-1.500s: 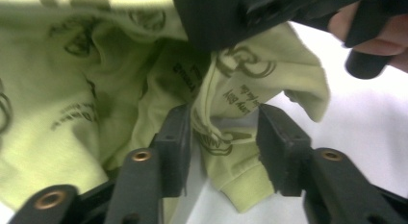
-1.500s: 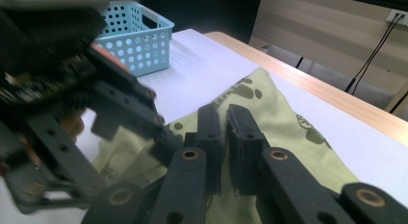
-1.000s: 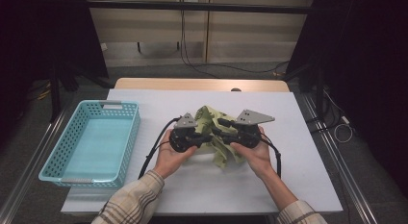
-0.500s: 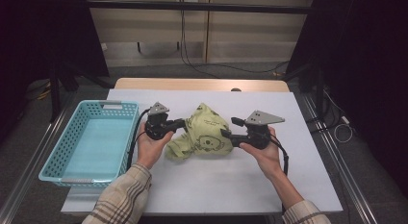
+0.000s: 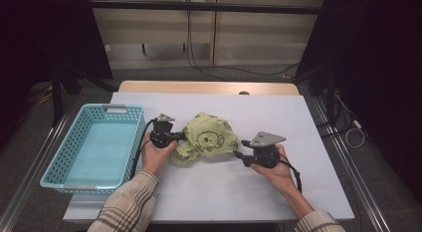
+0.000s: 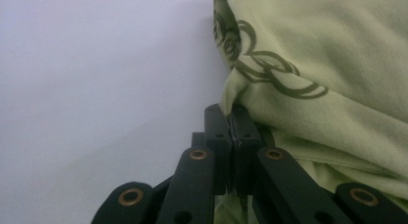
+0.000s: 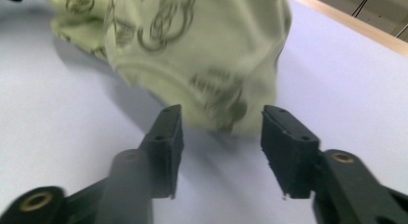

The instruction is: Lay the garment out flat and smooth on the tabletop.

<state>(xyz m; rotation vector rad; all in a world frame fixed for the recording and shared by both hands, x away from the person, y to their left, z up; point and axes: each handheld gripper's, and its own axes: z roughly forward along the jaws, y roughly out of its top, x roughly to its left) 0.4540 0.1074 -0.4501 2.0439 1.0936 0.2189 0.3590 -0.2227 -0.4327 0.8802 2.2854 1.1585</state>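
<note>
Cloth (image 5: 206,137) lowered onto table; left claw (image 6: 232,119) pinches its edge, right claw (image 7: 221,130) closing, empty, just short.

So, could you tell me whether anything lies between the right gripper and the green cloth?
Nothing visible does. The right gripper has its jaws open just short of the green cloth, with bare white table around it. The left gripper is pinching the cloth's other side.

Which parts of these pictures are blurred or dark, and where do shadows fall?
High view: the room's sides are nearly black, while the white table is evenly lit. Left gripper view: the green cloth at the top is soft, and the left gripper, shut on its edge, is sharper. Right gripper view: the right gripper has smeared lower parts, and a soft shadow lies under the cloth.
</note>
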